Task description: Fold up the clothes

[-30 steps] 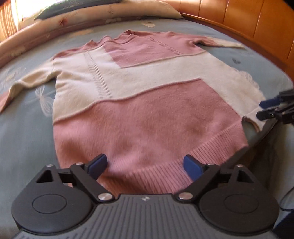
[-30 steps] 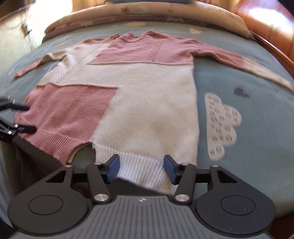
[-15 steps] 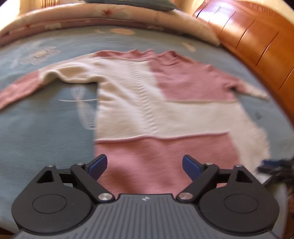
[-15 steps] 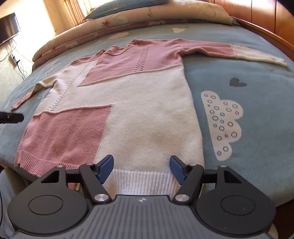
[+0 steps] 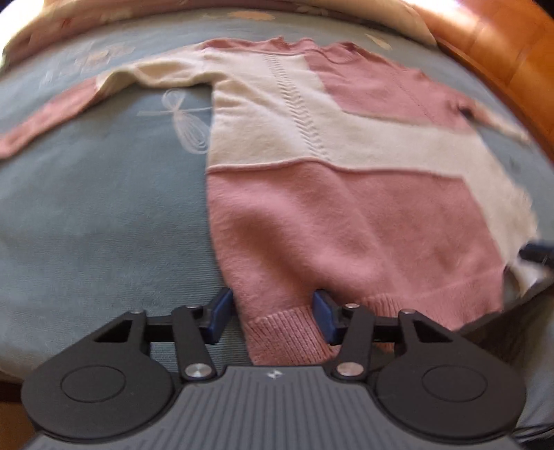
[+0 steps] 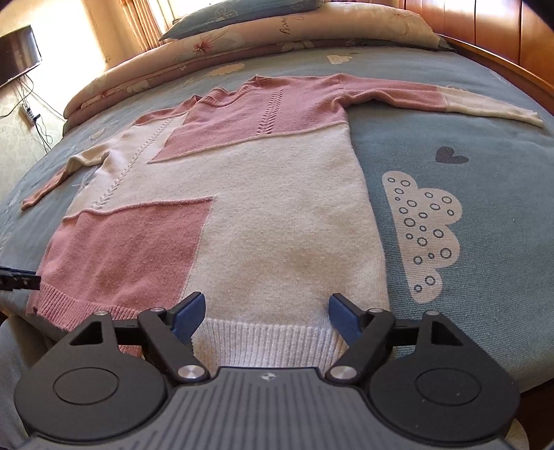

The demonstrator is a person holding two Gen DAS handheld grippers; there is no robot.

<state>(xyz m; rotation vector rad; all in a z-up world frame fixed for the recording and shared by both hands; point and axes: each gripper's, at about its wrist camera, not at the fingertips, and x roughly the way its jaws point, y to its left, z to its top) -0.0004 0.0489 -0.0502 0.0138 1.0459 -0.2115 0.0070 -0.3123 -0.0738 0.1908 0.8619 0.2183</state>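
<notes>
Garment: pink and cream colour-block knit sweater point(image 6: 242, 207), flat, face up on blue-grey printed bedspread point(image 6: 450, 131), sleeves out to both sides
Left gripper point(image 5: 273, 315): blue fingers point(image 5: 218, 313) just been closing, straddling pink ribbed hem corner; contact with knit not clear
Right gripper point(image 6: 266, 315): fingers just been opening, spread wide over cream ribbed hem, nothing pinched
Background: floral pillows point(image 6: 277, 31), wooden bed frame point(image 6: 512, 31)

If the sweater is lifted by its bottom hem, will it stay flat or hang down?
The sweater is soft knit lying limp on the bed, so it will probably droop and fold rather than stay flat. Its long sleeves will likely trail behind. The fuzzy ribbed hem should not slip easily.
</notes>
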